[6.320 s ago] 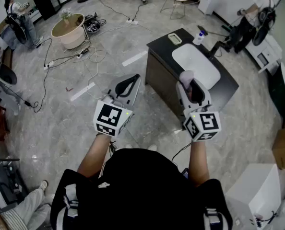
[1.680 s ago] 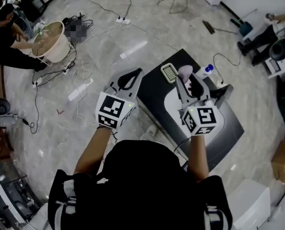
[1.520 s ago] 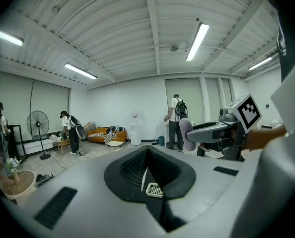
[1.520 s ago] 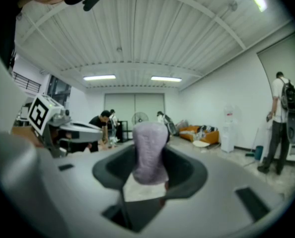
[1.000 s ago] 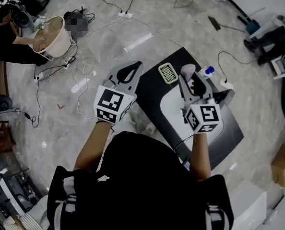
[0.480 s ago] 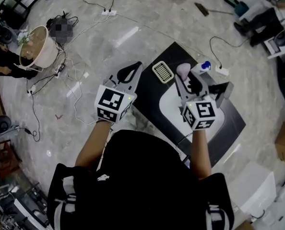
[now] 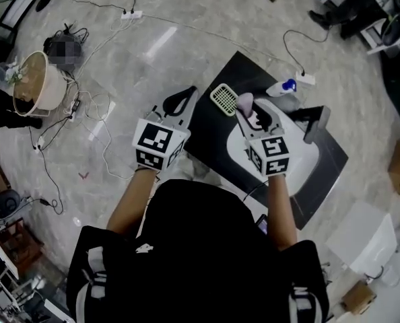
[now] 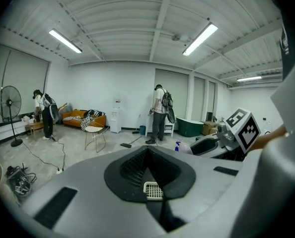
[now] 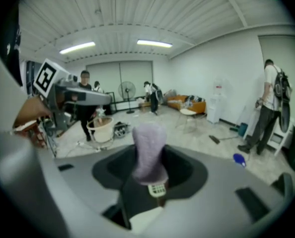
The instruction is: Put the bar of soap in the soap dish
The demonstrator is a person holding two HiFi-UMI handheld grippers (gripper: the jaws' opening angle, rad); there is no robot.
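The right tool (image 7: pixel 250 113) clamps the bar of soap (image 7: pixel 244 101) above the surface (image 7: pixel 210 136), just right of the soap dish (image 7: pixel 223 98). The left tool (image 7: pixel 180 103) is clenched and empty. The next move, I judge, is to lower the soap into the dish and then release it.

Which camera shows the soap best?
The right gripper view: the soap fills the centre, clamped in the right gripper. The head view shows it small, near the dish. The left gripper view barely shows it, if at all.
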